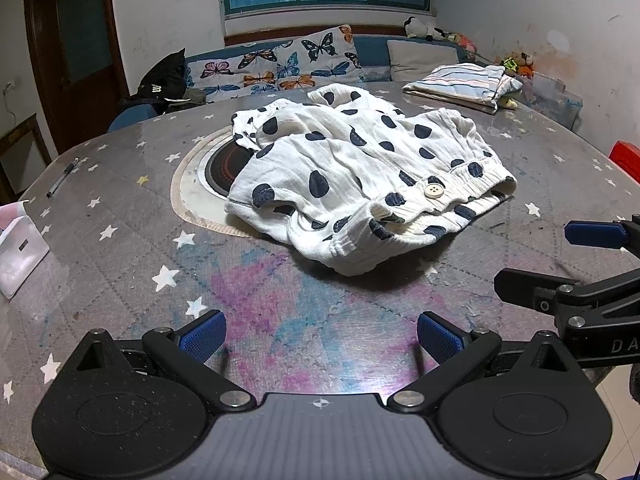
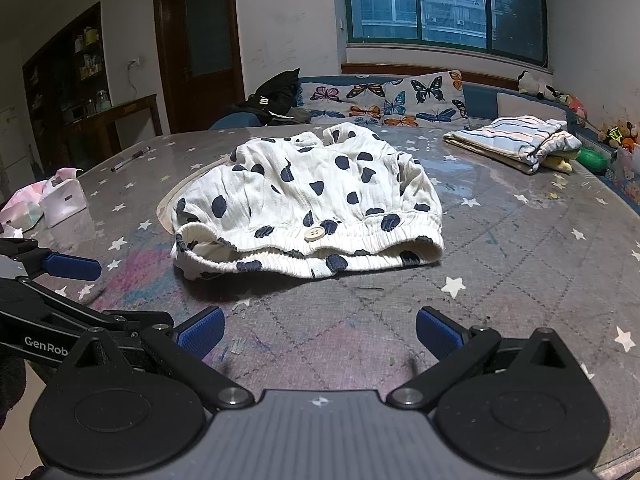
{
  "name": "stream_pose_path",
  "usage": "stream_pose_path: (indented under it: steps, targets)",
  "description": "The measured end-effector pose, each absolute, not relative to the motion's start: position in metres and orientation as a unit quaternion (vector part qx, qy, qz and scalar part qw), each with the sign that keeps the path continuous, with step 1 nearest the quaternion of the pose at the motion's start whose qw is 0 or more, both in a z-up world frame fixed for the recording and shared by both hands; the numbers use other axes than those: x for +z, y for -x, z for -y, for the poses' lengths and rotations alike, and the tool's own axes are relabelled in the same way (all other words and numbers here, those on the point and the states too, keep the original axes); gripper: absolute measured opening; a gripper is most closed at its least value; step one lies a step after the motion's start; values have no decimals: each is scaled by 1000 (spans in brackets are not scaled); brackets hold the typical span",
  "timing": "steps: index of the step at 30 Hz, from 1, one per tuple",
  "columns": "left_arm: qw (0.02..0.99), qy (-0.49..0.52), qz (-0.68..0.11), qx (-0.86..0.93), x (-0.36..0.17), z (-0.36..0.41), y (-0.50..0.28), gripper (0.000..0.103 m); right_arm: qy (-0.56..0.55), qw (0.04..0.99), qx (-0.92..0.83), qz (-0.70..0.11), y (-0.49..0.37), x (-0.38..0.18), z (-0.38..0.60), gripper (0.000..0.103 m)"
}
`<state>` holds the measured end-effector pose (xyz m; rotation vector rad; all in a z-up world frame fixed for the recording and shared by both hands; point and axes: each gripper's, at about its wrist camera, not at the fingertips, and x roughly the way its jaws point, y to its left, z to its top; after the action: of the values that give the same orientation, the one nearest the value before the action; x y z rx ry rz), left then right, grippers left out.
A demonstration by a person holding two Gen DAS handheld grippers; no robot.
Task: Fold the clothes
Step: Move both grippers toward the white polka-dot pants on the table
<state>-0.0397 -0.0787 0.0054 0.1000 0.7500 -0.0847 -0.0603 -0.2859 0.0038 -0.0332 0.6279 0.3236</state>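
A crumpled white garment with dark blue spots (image 1: 360,176) lies in a heap at the middle of the round table, elastic waistband and a white button (image 1: 433,190) facing me. It also shows in the right wrist view (image 2: 312,204). My left gripper (image 1: 320,338) is open and empty, low over the table short of the garment. My right gripper (image 2: 318,334) is open and empty too, near the front edge in front of the waistband. The right gripper's fingers (image 1: 592,234) show at the right of the left wrist view.
The table (image 1: 280,320) has a grey starred cover. A folded striped stack (image 2: 516,140) lies at the far right. A pen (image 1: 62,178) and a white box (image 1: 18,252) sit at the left. A round burner (image 1: 224,170) is partly under the garment. A sofa with butterfly cushions (image 2: 392,100) stands behind.
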Motion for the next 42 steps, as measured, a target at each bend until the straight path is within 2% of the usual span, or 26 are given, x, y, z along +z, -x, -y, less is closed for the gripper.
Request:
stream_pose_path:
  steps: [42]
  targets:
    - [929, -42, -367, -37, 9, 73, 14, 103, 25, 935, 163, -314, 32, 3, 281, 102]
